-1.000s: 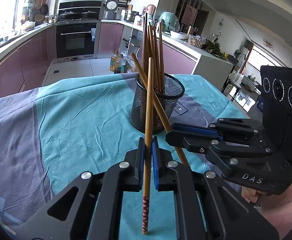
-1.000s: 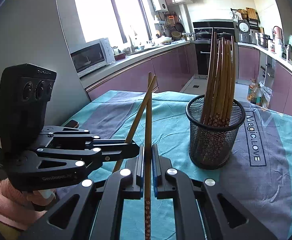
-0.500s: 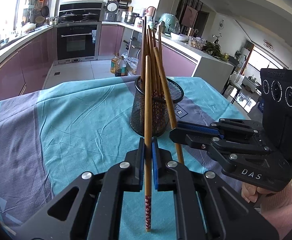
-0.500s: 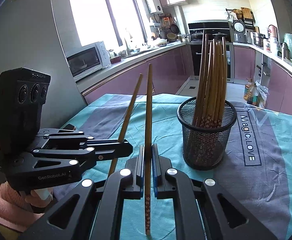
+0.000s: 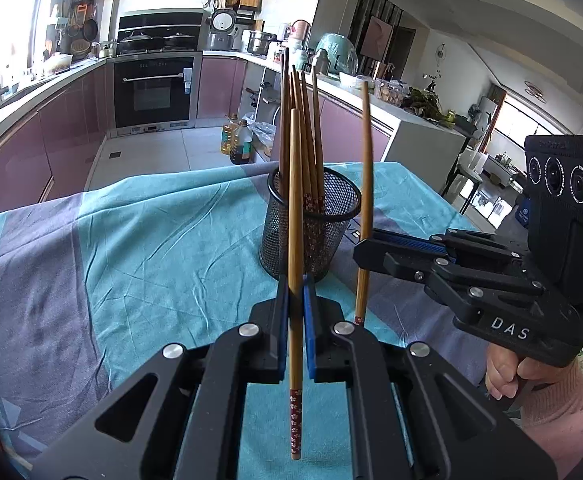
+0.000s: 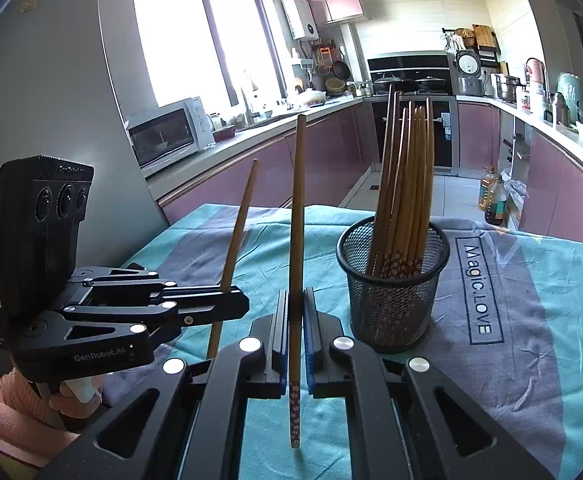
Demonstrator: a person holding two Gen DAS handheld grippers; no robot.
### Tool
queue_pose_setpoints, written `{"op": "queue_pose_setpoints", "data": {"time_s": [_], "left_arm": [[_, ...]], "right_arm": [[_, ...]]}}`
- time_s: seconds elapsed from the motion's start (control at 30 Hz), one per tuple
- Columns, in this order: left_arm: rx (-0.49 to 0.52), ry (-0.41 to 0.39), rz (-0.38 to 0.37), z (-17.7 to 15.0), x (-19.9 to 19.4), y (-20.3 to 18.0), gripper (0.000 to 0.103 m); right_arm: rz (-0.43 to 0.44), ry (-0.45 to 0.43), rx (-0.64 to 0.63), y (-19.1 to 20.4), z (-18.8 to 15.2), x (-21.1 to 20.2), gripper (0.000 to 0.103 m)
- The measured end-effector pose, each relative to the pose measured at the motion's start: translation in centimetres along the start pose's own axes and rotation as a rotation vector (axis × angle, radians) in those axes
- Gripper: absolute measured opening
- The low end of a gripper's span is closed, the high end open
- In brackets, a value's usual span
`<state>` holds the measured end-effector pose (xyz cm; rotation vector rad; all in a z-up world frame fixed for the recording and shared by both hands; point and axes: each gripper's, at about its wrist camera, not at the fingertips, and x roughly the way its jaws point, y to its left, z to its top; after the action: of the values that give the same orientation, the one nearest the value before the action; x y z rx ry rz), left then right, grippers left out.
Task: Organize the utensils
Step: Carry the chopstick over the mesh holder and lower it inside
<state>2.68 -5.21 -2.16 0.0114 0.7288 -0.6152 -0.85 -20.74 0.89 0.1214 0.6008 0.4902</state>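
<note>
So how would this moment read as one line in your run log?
left claw: shut on chopstick | right claw: shut on second chopstick | both upright, outside mesh cup | cup holds other chopsticks | on tablecloth

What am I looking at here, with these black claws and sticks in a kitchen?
There is no robot: a person holds a hand-held claw in each hand, and each claw carries a wide-angle camera looking along its two fingers. One picture comes from the left claw, the other from the right claw, so each view also shows the other claw from the side. Each claw is shut on one wooden chopstick, held upright with its patterned end down: the left chopstick and the right chopstick. On the table, covered by a teal and grey tablecloth, stands a black mesh cup already holding a bunch of chopsticks. Both held chopsticks are outside the cup, not yet in it.
</note>
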Motion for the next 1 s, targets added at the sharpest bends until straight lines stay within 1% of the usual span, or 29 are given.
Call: {"op": "queue_pose_setpoints", "data": {"time_s": [0.63, 1.0], "left_arm": [[0.022, -0.041, -0.001, 1.3, -1.0, -0.5, 0.007], [0.033, -0.078, -0.008, 2.7, -2.1, -0.6, 0.007]], "right_arm": [[-0.02, -0.051, 0.0, -0.7, 1.0, -1.3, 0.006], [-0.04, -0.087, -0.01, -1.0, 2.0, -1.9, 0.006]]}}
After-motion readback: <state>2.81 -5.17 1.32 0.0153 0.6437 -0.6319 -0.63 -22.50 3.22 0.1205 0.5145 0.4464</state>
